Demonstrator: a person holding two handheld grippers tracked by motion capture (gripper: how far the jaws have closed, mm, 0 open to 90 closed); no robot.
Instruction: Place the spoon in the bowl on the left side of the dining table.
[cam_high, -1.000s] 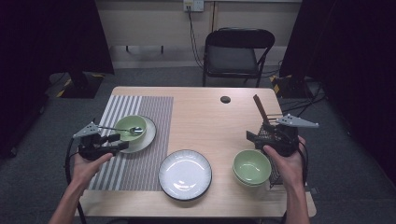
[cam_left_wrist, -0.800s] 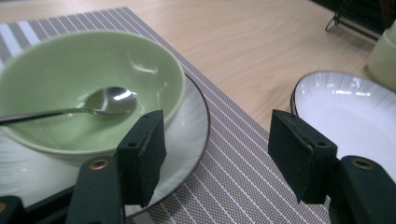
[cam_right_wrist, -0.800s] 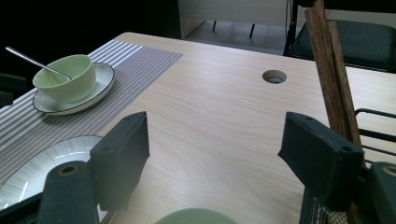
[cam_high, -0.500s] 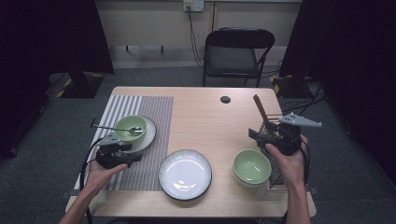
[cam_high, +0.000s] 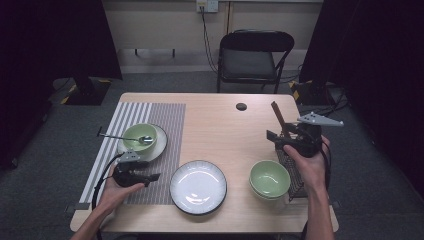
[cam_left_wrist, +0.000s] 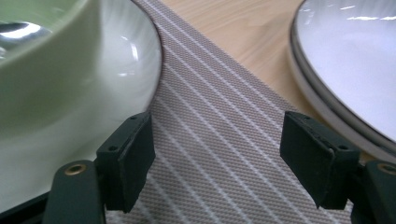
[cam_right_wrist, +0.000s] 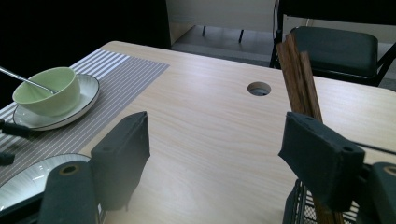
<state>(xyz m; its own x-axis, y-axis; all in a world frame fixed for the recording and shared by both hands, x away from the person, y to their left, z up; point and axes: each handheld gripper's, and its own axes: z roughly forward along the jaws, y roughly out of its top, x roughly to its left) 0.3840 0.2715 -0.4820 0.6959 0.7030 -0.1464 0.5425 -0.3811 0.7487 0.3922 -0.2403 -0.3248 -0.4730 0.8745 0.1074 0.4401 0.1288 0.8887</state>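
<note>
My left tongs (cam_high: 150, 177) (their jaws just opened, nothing between) sit low on the placemat (cam_high: 165, 130), with the white plate (cam_high: 198, 186) just right of them, nearer than my right tongs (cam_high: 272, 136), also apart.

Pale green bowl (cam_high: 139, 136) on white dark-rimmed plate (cam_high: 159, 145), far left; grey-white striped placemat (cam_high: 165, 120); second green bowl (cam_high: 270, 178) near right; light wood table (cam_high: 220, 125).
</note>
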